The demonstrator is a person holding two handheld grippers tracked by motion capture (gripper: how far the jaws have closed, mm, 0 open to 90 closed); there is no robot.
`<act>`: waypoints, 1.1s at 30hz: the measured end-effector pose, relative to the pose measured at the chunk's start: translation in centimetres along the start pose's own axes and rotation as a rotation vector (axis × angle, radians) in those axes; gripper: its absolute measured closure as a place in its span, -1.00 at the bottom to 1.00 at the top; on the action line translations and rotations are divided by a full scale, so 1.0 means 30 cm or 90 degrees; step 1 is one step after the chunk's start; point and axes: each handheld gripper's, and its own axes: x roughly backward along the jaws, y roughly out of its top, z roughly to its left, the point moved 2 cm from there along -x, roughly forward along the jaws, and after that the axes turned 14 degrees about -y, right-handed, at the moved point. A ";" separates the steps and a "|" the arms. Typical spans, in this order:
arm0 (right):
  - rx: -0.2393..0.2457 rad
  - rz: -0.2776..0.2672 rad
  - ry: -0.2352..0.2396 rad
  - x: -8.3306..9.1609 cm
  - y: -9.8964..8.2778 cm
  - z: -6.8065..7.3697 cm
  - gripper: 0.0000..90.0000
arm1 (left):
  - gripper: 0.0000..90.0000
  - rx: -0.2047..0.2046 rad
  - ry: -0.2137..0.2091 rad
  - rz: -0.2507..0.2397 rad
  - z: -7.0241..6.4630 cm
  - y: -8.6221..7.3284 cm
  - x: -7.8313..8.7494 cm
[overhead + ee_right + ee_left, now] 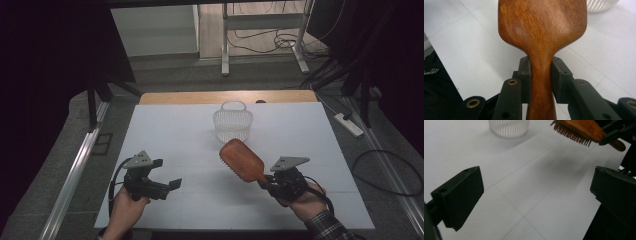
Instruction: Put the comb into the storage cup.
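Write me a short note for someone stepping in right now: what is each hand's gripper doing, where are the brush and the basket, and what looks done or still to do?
Right gripper: shut on the neck of the wooden hairbrush, held above the table with bristles facing down.
Left gripper: open, holding nothing, low over the white table, pointing toward the brush.
White basket: upright at the far middle of the table, apparently with nothing in it.
Done: brush picked up.
Left: probably carry it forward and set it in the basket; it is not there yet.
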 end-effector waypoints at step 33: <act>-0.012 -0.064 -0.025 0.031 0.035 -0.010 0.61 | -1.00 0.001 -0.088 0.010 -0.022 0.169 -0.211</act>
